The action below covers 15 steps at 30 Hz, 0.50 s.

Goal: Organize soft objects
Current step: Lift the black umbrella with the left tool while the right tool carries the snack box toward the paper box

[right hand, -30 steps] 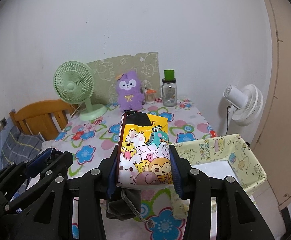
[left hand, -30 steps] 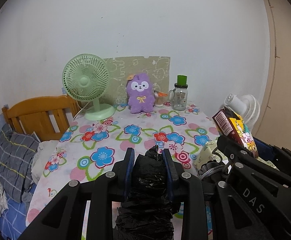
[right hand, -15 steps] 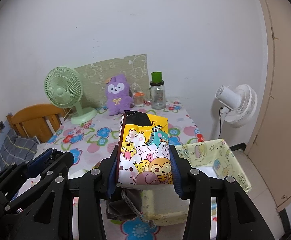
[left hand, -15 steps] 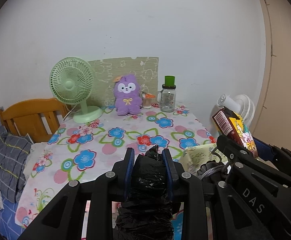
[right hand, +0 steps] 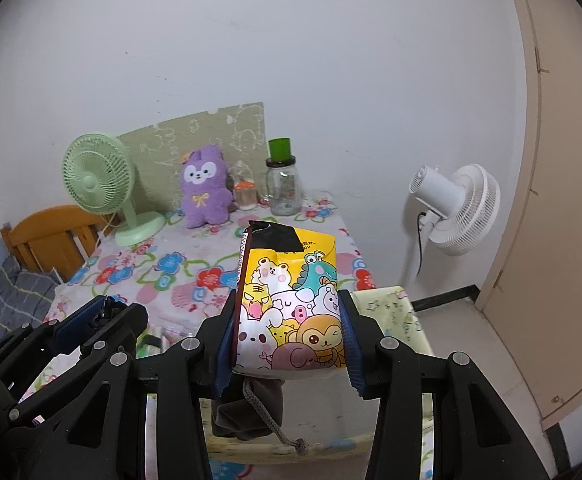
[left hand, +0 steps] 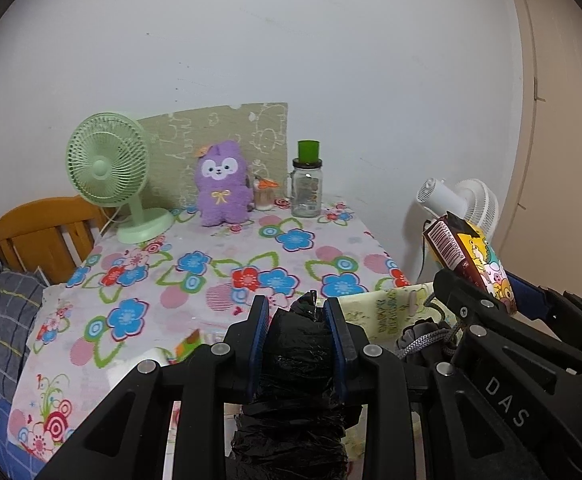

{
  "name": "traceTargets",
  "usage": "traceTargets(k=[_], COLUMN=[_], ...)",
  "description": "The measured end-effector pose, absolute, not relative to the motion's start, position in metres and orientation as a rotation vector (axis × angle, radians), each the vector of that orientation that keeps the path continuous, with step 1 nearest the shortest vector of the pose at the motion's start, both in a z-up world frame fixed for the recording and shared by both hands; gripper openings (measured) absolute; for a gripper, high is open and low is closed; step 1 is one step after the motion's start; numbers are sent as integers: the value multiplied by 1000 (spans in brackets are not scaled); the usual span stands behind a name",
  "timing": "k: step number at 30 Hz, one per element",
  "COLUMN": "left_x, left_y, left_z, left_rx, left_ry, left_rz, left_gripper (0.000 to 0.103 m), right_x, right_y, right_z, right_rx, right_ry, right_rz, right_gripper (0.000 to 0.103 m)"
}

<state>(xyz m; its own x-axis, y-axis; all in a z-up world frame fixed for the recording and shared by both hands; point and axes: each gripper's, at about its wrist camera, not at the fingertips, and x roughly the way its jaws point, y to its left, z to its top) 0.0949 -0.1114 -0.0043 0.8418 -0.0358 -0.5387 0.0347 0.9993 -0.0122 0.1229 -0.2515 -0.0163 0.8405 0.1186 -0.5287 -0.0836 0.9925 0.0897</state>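
two grippers were both closed on soft things above the near edge of the table. the left gripper (left hand: 297,320) had its blue-padded jaws narrowed to about the width of a crinkled black plastic bag bundle (left hand: 295,380), which they pinched on both sides; the bundle bulged glossy and wrinkled below the pads. the right gripper (right hand: 289,332) had its jaws set wider, clamped on the two side edges of a yellow snack packet printed with cartoon animals (right hand: 291,308), smooth and shiny, standing upright with a black strip across its top. a grey fabric pouch with a braided drawstring (right hand: 251,408) hung beneath that packet; whether the pads also held it could not be told. below the right gripper sat a pale yellow-green fabric storage box (right hand: 395,312) with printed doodles, its inside mostly hidden. the flower-patterned tablecloth (left hand: 219,264) covered the table, and at its far end stood a fuzzy purple plush toy (left hand: 221,184), a mint green desk fan (left hand: 109,164) and a clear glass jar with a green lid (left hand: 307,184).
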Motion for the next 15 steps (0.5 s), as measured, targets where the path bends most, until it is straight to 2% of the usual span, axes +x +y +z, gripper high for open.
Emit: traceTargets(k=[15], left_x=[124], left_y=[-153], left_z=[-23], left_rx=[-11], left_ry=[619], left_rz=[-72], left_gripper=[27], right_x=[144], right_y=[-292], right_z=[-40], right_rx=[45], right_ry=[619], right_rz=[102], right_gripper=[48])
